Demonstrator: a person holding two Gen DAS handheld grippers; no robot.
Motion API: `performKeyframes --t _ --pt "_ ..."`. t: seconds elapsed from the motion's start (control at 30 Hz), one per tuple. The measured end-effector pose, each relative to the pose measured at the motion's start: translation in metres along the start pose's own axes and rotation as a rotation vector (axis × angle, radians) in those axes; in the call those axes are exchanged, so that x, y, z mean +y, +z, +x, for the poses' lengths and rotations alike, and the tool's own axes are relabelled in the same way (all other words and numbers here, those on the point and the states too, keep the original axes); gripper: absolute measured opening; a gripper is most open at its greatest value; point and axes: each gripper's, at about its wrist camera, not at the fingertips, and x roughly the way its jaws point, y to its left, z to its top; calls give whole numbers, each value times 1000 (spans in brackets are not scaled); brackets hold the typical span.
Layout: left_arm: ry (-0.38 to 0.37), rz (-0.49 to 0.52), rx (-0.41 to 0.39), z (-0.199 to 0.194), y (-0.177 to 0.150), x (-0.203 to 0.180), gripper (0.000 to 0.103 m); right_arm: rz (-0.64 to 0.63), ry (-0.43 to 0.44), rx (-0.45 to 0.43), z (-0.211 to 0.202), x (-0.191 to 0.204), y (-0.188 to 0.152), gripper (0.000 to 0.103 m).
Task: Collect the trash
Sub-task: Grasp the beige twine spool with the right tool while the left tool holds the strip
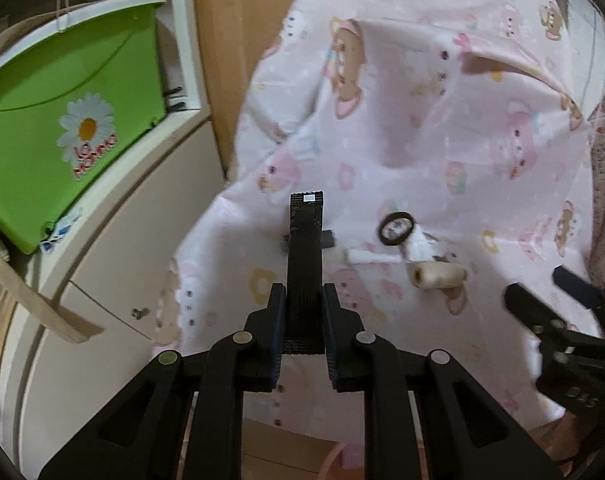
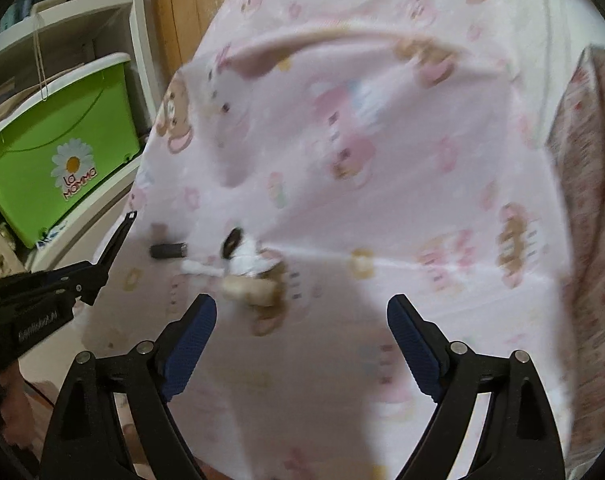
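Note:
My left gripper is shut on a flat black sachet wrapper and holds it upright above the pink cartoon bedsheet. On the sheet lie a black ring, a crumpled white tissue, a white paper roll, a beige spool and a small dark cylinder. My right gripper is open and empty, just short of the beige spool. The dark cylinder and tissue lie beyond it. The left gripper shows at the left.
A green plastic bin with a daisy sticker sits on a white shelf unit left of the bed; it also shows in the right wrist view. A floral pillow lies at the right. A wooden door stands behind.

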Motion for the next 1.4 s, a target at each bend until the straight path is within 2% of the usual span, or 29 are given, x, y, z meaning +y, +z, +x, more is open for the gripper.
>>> performKeyframes --t 0.17,0.5,0.7,0.83,0.9,0.93,0.97,1.03,1.17,1.33,1.4 --pt "-3 -44 15 3 3 11 17 50 10 78 38 16 2 89" --pt "-11 -67 14 1 3 14 17 57 -46 60 66 35 2 89" --pt "-8 -79 16 0 2 18 17 41 -47 53 76 45 1 88" --pt "-7 -79 17 -1 2 18 17 36 -39 59 78 45 -2 72" --pt "-8 -78 17 -1 2 18 17 36 -20 71 78 44 -3 59" --pt "-9 -75 17 -1 2 18 17 37 -11 77 78 41 -3 47" --pt "-10 -73 17 -1 2 17 17 38 -8 82 79 41 -4 41" --pt "-12 -69 17 -1 2 16 17 36 -10 78 77 36 -4 35" --pt "-13 -65 16 -1 2 15 17 17 3 74 70 27 -5 15" --pt "-10 -65 17 0 1 14 17 6 8 57 60 21 -5 16" --pt "-8 -69 18 0 1 15 17 -15 -27 31 52 27 -5 36"
